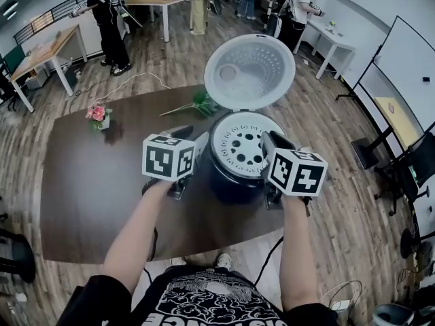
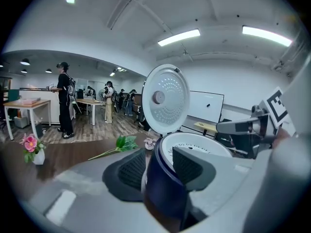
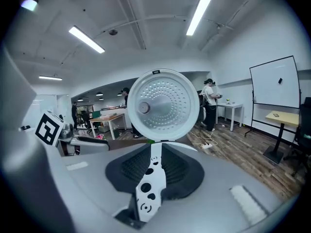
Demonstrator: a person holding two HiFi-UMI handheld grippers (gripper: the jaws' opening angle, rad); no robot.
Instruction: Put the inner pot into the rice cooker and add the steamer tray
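The dark blue rice cooker (image 1: pixel 231 183) stands on the brown table, its white lid (image 1: pixel 249 71) swung open at the back. A white steamer tray (image 1: pixel 245 145) with holes lies across the cooker's mouth; anything beneath it is hidden. My left gripper (image 1: pixel 194 140) is at the cooker's left side, its jaws shut across the blue wall (image 2: pixel 163 186) at the rim, one pad (image 2: pixel 194 166) inside and one outside. My right gripper (image 1: pixel 272 146) is at the right side, shut on the tray's edge (image 3: pixel 151 188), which stands edge-on between the black pads.
A pink flower in a small vase (image 1: pixel 99 114) stands at the table's (image 1: pixel 81 189) far left. A green sprig (image 1: pixel 197 104) lies behind the cooker. People and light tables (image 1: pixel 41 54) are at the back, and a whiteboard (image 1: pixel 404 63) is to the right.
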